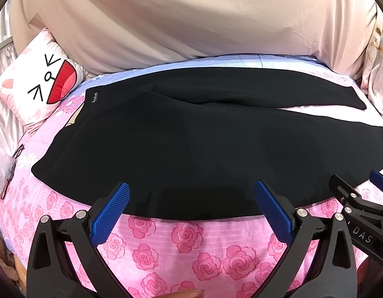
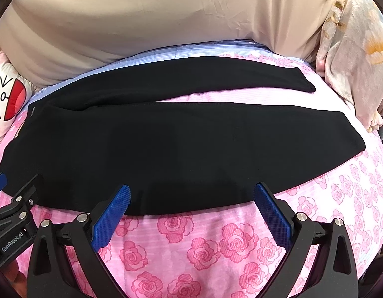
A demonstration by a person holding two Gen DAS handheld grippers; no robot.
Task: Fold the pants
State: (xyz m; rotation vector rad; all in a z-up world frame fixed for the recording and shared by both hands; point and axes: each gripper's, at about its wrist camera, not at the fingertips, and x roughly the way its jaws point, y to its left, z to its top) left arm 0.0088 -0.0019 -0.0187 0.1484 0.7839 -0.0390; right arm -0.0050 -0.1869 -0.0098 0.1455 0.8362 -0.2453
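Black pants (image 1: 191,136) lie flat across the pink rose bedsheet (image 1: 181,248), waistband at the left, both legs stretching right with a gap between them. They also show in the right wrist view (image 2: 181,144). My left gripper (image 1: 191,193) is open and empty, its blue fingertips just over the pants' near edge by the waist. My right gripper (image 2: 192,193) is open and empty over the near edge of the near leg. Each gripper shows at the edge of the other's view.
A beige duvet (image 1: 191,19) is piled along the far side. A cartoon-face pillow (image 1: 40,84) lies at the far left. A floral quilt (image 2: 353,57) is bunched at the far right. A small plastic-wrapped item (image 1: 5,176) lies at the left edge.
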